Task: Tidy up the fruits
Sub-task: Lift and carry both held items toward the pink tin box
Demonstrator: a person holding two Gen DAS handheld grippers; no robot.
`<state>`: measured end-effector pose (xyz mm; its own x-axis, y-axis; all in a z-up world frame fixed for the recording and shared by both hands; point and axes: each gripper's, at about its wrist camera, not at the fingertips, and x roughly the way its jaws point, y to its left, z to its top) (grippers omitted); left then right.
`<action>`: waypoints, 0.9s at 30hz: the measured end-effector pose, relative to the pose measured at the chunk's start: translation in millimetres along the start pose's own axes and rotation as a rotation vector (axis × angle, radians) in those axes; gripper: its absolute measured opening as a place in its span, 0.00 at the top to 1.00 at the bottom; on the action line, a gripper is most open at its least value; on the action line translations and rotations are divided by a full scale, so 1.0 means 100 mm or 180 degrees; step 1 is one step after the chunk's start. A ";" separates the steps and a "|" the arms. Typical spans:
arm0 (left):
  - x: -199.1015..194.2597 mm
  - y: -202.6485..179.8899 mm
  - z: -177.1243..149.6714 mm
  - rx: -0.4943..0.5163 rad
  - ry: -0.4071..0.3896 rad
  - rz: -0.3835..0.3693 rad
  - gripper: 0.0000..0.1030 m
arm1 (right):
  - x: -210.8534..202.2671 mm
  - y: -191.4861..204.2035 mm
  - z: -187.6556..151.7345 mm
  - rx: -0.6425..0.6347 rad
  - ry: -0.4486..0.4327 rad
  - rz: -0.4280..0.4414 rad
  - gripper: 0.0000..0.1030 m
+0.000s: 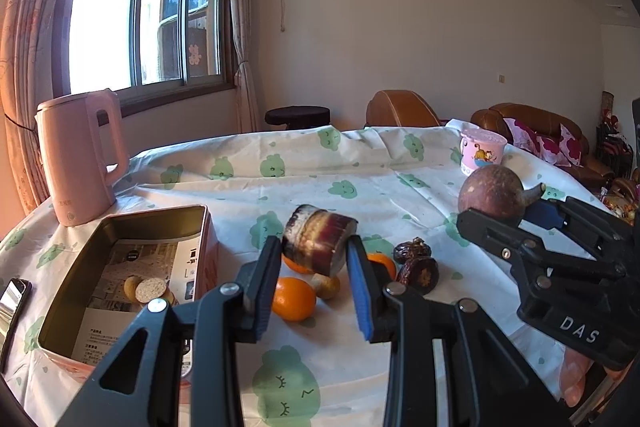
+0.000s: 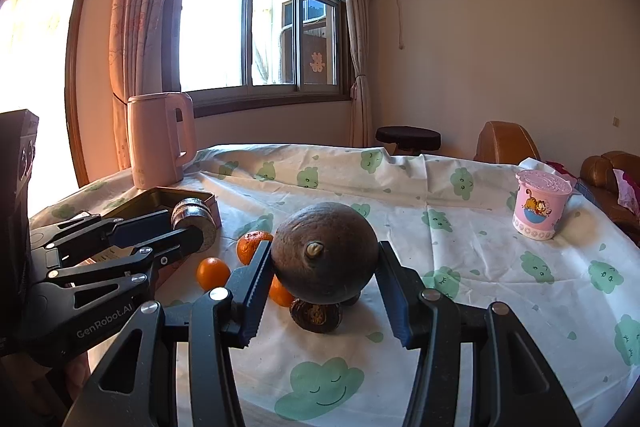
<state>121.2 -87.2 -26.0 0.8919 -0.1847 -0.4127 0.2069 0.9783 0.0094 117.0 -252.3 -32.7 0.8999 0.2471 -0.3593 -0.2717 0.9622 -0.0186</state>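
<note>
Holding cane piece [image 1: 320,241] in left gripper [image 1: 314,259], mangosteen [image 2: 325,263] in right gripper [image 2: 320,281], both clamped; tin [image 1: 96,247] w/ few pcs, oranges [image 1: 293,298] & dates [image 1: 418,267] left.

Left wrist view: looks forward between the left gripper [image 1: 316,287] fingers, low over the table [image 1: 360,179], facing the window [image 1: 144,23] and far wall; the tin [image 1: 120,267] lies close at left.
Right wrist view: looks forward between the right gripper [image 2: 320,291] fingers, equally low, facing the same window [image 2: 256,27].
Shared: kettle [image 1: 78,159] [image 2: 160,143], oranges [image 1: 293,298] [image 2: 213,273], pink cup [image 1: 480,151] [image 2: 540,205]; each view catches the other gripper.
</note>
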 end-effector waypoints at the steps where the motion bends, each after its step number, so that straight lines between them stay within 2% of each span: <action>1: -0.01 0.01 0.00 -0.0008 -0.0018 0.0009 0.66 | -0.01 0.00 0.00 -0.0004 -0.0014 -0.0008 0.49; 12: -0.10 0.09 -0.02 -0.0017 -0.0110 0.0090 0.66 | -0.01 0.11 0.01 -0.0190 -0.0037 -0.0038 0.49; 18: -0.17 0.35 0.00 -0.0128 -0.0112 0.0214 0.66 | 0.04 0.25 0.13 -0.0247 -0.0011 0.0121 0.49; 27: -0.19 0.81 0.04 -0.0266 -0.0033 0.0468 0.66 | 0.16 0.58 0.43 -0.0299 0.0054 0.0547 0.49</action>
<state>122.5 -5.0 -14.2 0.9143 -0.0395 -0.4031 0.0401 0.9992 -0.0070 130.2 -187.7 0.9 0.8318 0.4042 -0.3804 -0.4523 0.8908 -0.0424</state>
